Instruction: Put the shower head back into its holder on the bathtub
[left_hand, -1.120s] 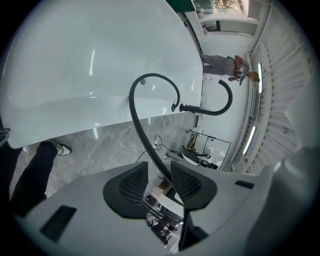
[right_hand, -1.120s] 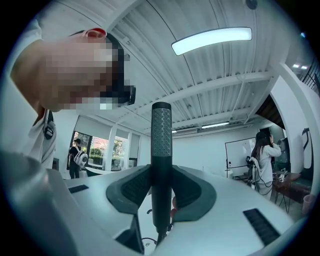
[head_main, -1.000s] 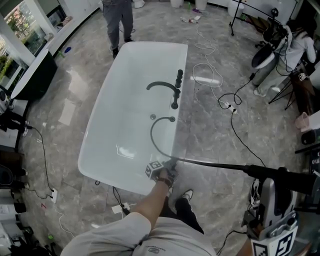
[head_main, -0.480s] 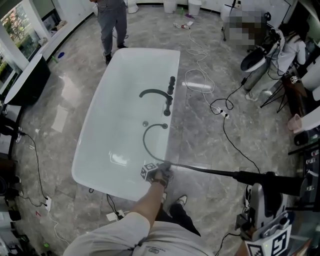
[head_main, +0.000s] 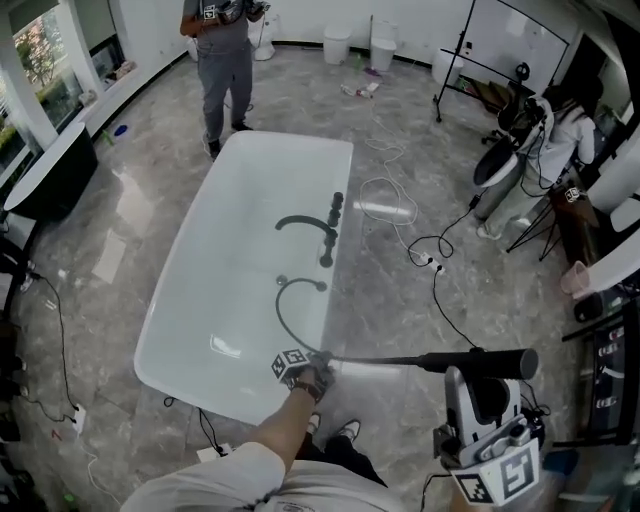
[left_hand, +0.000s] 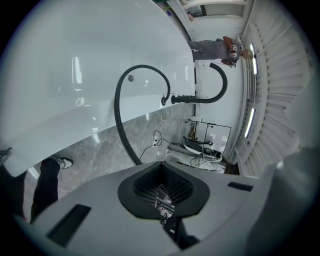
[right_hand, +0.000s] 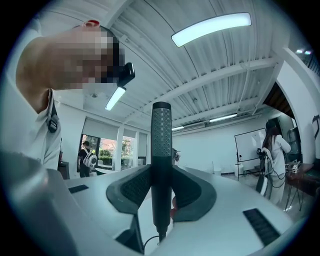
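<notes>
The white bathtub carries a black spout, knobs and a short black post on its right rim. From there a black hose loops to the near corner. My left gripper sits at that corner. Its jaws have just been closing and now meet. I see nothing between the pads, and the hose drops out of sight behind them. My right gripper is shut on the black shower head, which lies level. In the right gripper view the shower head stands clamped between the pads.
A person stands at the tub's far end. White cables trail over the marble floor right of the tub. Another person sits among stands at the right. A dark round table is at the left.
The head view has tilted, so the tub sits lower and further left. The right gripper with the shower head has come further into the picture. The left gripper stays at the tub's near corner.
</notes>
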